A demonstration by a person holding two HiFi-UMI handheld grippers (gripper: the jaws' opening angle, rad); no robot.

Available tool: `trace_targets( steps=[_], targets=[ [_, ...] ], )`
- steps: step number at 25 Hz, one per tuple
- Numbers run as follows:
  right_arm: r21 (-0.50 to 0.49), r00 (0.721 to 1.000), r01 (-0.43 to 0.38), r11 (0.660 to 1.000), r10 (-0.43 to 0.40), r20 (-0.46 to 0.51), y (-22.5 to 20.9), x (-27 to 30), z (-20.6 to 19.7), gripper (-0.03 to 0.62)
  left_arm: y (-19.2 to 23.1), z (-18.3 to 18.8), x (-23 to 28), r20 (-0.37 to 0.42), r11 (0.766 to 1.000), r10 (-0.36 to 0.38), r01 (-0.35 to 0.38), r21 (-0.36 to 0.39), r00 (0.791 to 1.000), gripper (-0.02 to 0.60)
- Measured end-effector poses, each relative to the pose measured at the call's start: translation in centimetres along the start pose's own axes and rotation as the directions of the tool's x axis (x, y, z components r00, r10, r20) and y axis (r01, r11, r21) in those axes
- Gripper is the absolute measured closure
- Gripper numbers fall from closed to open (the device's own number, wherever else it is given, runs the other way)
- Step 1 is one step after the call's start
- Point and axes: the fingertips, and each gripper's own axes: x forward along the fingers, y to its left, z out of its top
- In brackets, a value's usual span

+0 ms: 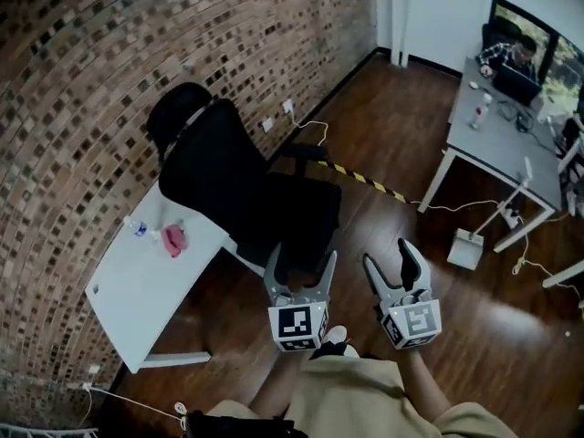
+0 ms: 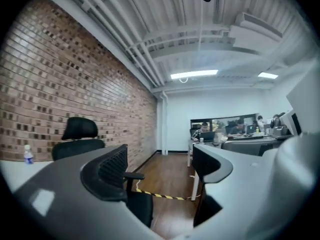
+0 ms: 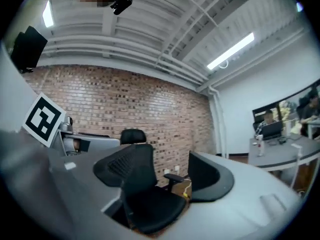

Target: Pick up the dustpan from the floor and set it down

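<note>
Head view, read from left to right: one brick wall (image 1: 82,80); one white table (image 1: 146,290) set against it, bearing one small bottle (image 1: 139,229) and one pink object (image 1: 174,239) near its far corner; one black office chair (image 1: 237,185); my left claw (image 1: 301,261) and my right claw (image 1: 391,255), two in all, side by side above the wooden floor (image 1: 383,126); one strip of yellow-and-black tape (image 1: 365,178); one dustpan (image 1: 465,249); one grey desk (image 1: 497,144) with a second bottle (image 1: 481,112) and one person (image 1: 511,55) seated behind it. Both claws are spread, and each gripper view shows only the room between the jaws, so I carry nothing. The dustpan stands on the floor toward its right edge, just beside a leg of the grey desk and well apart from both claws; what I take to be its long handle leans up toward the desk. The step in hand, as I judge it, is the approach. To do it well I should swing right, clear the chair and the floor cable (image 1: 453,207), lower one claw, and close squarely on the handle rather than the thin pan, so that it cannot twist.
</note>
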Motion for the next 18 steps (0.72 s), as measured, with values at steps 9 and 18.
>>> trace_targets(
  steps=[9,18],
  targets=[
    [-0.011,0.897,0.442,0.897,-0.442,0.027,-12.1,-6.6,0.7,0.275,-12.5,0.5,9.7,0.033,0.901,-0.433,0.433,-0.004,0.901,0.199],
    [-0.023,0.765,0.644,0.764,-0.643,0.038,-17.8,-11.6,-0.1,0.275,-20.4,-1.5,13.8,0.009,0.772,-0.635,0.634,-0.041,0.773,0.201]
  ],
)
